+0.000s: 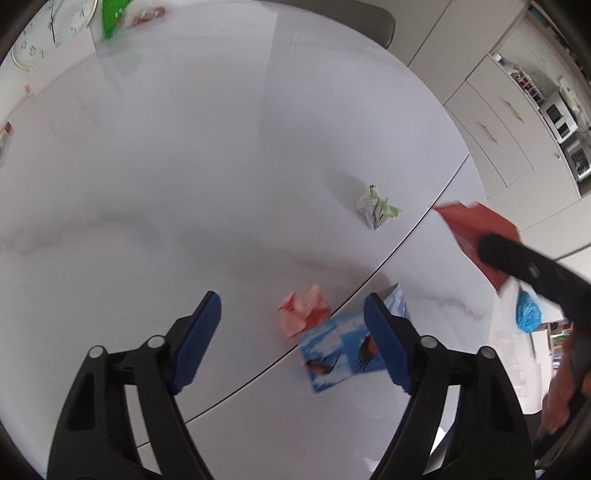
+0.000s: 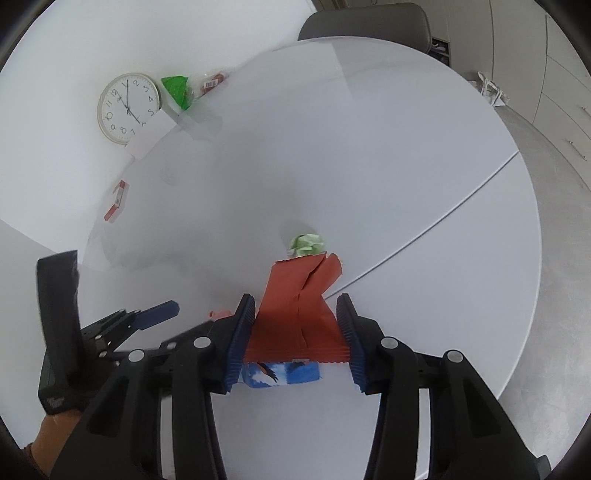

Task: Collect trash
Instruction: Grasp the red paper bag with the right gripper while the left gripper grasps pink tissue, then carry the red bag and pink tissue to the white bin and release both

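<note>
My right gripper (image 2: pixel 295 332) is shut on a red paper bag (image 2: pixel 301 299), held above the white round table (image 2: pixel 424 177); the bag also shows in the left wrist view (image 1: pixel 476 229). My left gripper (image 1: pixel 291 321) is open and empty above the table, over a crumpled pink paper (image 1: pixel 303 309) and a blue-and-white carton (image 1: pixel 340 349). The carton shows under the bag in the right wrist view (image 2: pixel 284 373). A crumpled green-and-white wrapper (image 1: pixel 376 206) lies farther out; it also shows in the right wrist view (image 2: pixel 306 244).
A wall clock (image 2: pixel 129 107), a green packet (image 2: pixel 177 90) and a small red-and-white box (image 2: pixel 116 201) lie at the table's far side. A grey chair (image 2: pixel 365 22) stands behind the table. White cabinets (image 1: pixel 491 129) stand to the right. A seam (image 2: pixel 443 218) crosses the table.
</note>
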Demonstrator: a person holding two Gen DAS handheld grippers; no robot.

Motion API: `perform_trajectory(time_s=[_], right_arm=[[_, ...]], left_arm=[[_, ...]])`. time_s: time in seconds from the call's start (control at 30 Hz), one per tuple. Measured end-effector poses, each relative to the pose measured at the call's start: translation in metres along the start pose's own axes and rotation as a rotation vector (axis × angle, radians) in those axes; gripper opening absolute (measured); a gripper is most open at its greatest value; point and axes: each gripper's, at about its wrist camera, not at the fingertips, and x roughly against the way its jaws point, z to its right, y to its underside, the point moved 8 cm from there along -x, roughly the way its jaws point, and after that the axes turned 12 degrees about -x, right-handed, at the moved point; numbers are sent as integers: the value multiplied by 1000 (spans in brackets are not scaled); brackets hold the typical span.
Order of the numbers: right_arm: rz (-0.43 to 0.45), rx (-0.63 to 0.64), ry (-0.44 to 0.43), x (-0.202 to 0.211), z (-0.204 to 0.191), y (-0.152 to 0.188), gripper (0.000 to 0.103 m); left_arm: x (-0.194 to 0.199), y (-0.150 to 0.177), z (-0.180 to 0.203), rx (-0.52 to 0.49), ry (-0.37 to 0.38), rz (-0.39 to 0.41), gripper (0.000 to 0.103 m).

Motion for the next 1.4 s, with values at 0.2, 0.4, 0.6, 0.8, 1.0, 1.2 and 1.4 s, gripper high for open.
perform_trajectory(time_s=[0.2,0.4,0.6,0.8,1.0,1.2,1.4], right_arm=[[17,-46,13,17,28,12,47],[22,-91,16,25,50,24,47],[47,-115,27,40,69,26,47],[73,-127,31,53,79,27,47],[89,-131,38,59,80,33,47],[129,-137,59,88,88,45,47],[116,-117,113,119,110,87,47]], left_arm=[[-32,1,0,135,55,-113,48],[-38,9,-1,210,97,-151,28],[-36,6,-3,243,107,-127,26],[-28,-6,-12,260,109,-61,26],[-18,-18,-15,232,56,40,26],[23,-13,-18,172,-13,80,26],[75,28,13,82,-4,49,27]])
